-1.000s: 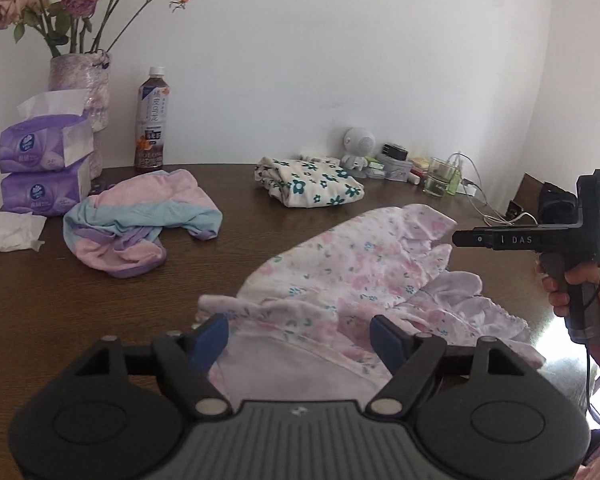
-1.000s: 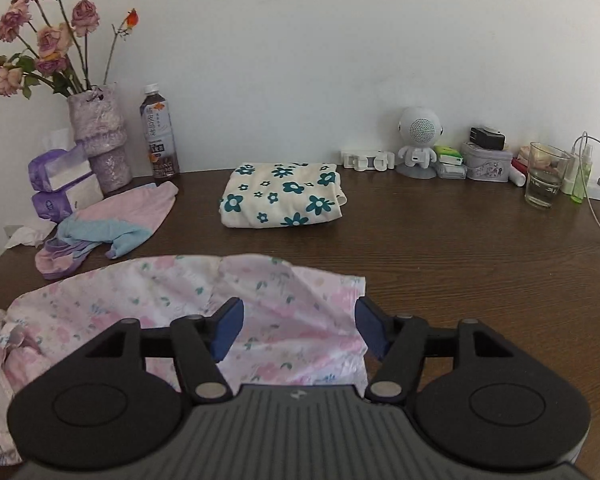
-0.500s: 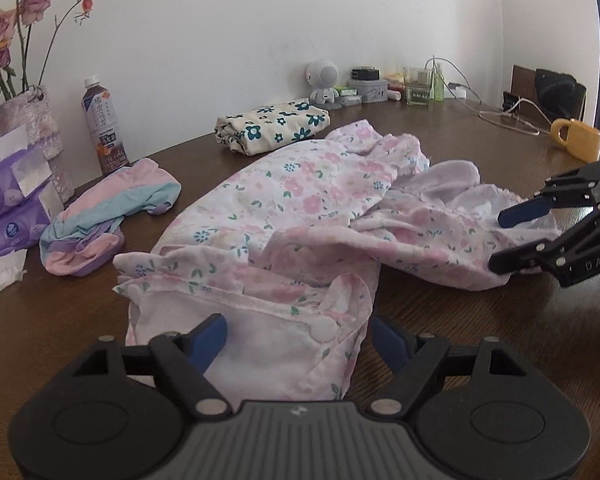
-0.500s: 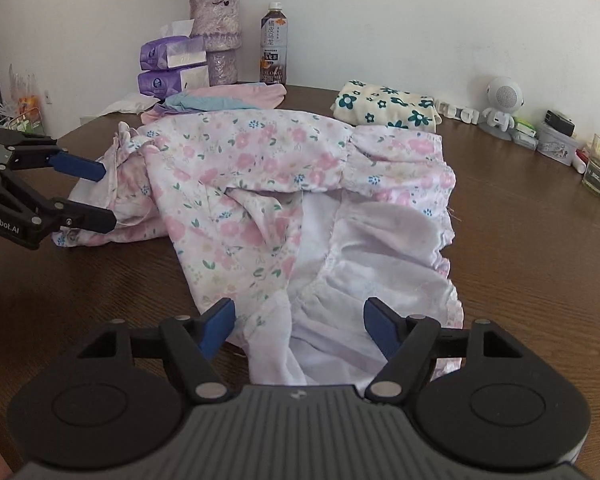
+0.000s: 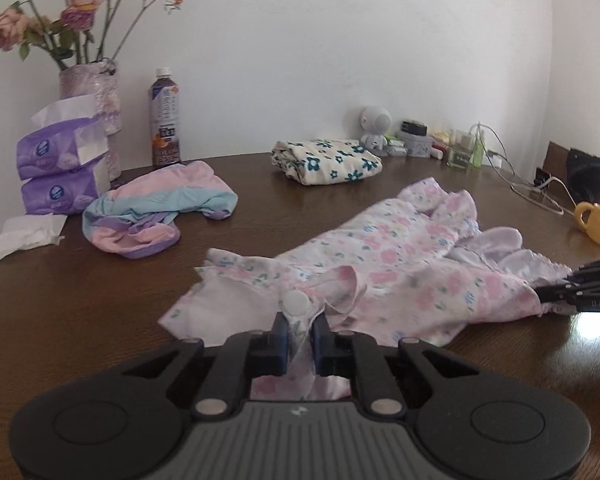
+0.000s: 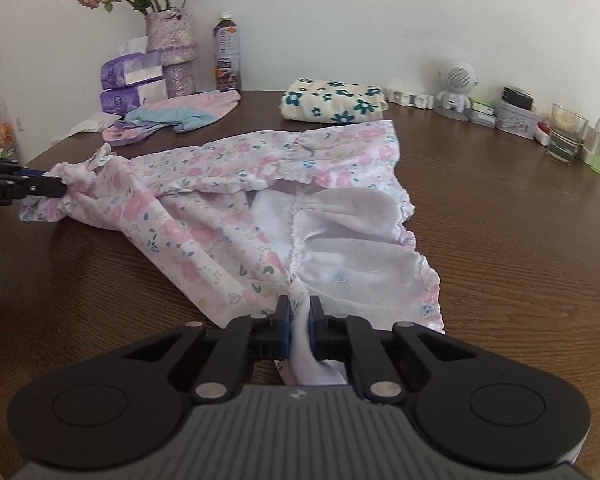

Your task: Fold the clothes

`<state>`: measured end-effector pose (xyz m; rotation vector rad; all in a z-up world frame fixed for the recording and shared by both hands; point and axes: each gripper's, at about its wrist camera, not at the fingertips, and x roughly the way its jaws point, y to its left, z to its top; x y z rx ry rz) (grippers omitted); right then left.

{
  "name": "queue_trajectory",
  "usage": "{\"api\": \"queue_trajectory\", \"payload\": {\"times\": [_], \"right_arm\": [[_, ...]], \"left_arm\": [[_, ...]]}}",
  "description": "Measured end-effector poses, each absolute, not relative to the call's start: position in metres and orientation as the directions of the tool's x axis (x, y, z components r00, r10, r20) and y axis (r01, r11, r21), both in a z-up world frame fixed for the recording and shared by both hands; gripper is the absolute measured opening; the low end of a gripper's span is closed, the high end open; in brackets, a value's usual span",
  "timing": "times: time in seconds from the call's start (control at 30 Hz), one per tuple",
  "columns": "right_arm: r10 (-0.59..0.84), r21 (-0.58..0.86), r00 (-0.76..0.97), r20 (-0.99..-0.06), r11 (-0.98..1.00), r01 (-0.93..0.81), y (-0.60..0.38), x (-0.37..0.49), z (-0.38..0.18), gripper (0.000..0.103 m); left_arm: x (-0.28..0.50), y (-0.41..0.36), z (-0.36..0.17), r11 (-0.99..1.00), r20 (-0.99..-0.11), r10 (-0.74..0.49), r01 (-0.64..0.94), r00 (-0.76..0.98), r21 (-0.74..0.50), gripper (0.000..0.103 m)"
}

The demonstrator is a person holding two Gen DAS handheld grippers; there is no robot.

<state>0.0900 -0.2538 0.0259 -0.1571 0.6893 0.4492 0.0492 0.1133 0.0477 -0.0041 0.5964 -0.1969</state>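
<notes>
The pink flowered garment (image 6: 260, 208) is lying rumpled on the brown table (image 6: 500, 240), partly inside out. The left gripper (image 5: 299, 334) is pinching its edge near a white button (image 5: 295, 304), while the right gripper (image 6: 299, 322) is pinching the opposite edge. A folded flowered cloth (image 6: 334, 100) and a pastel garment (image 5: 160, 208) are lying behind, well apart.
</notes>
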Motion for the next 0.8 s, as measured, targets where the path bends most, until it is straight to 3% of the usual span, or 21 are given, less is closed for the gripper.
{"api": "queue_trajectory", "payload": {"times": [0.23, 0.33, 0.37, 0.43, 0.53, 0.6, 0.67, 0.8], "right_arm": [[0.284, -0.007, 0.709, -0.645, 0.926, -0.378, -0.280, 0.077, 0.023, 0.007], [0.286, -0.006, 0.706, -0.649, 0.925, -0.380, -0.282, 0.068, 0.024, 0.008], [0.284, -0.009, 0.705, -0.649, 0.925, -0.381, -0.281, 0.065, 0.024, 0.008], [0.309, 0.024, 0.703, -0.641, 0.923, -0.384, -0.282, 0.063, 0.029, 0.010], [0.360, 0.089, 0.704, -0.612, 0.916, -0.391, -0.285, 0.064, 0.040, 0.015], [0.390, 0.103, 0.713, -0.582, 0.906, -0.411, -0.282, 0.065, 0.050, 0.025], [0.406, 0.096, 0.718, -0.566, 0.897, -0.432, -0.275, 0.068, 0.056, 0.035], [0.420, 0.073, 0.694, -0.585, 0.879, -0.471, -0.252, 0.083, 0.051, 0.039]], "left_arm": [[0.023, 0.160, 0.047, 0.987, -0.555, -0.106, 0.020, 0.825, -0.160, 0.011], [0.014, 0.170, 0.042, 0.987, -0.594, -0.040, -0.061, 0.803, -0.149, 0.031], [0.012, 0.171, 0.042, 0.988, -0.597, 0.004, -0.095, 0.802, -0.122, 0.048], [0.005, 0.172, 0.049, 0.990, -0.555, 0.038, -0.108, 0.831, -0.093, 0.054], [-0.001, 0.166, 0.070, 0.993, -0.474, -0.031, -0.026, 0.880, -0.113, 0.063], [0.003, 0.149, 0.082, 0.996, -0.435, -0.081, 0.055, 0.897, -0.072, 0.075], [0.016, 0.125, 0.086, 0.992, -0.444, -0.115, 0.128, 0.889, 0.000, 0.075], [0.056, 0.077, 0.072, 0.951, -0.536, -0.129, 0.257, 0.834, 0.170, 0.075]]}}
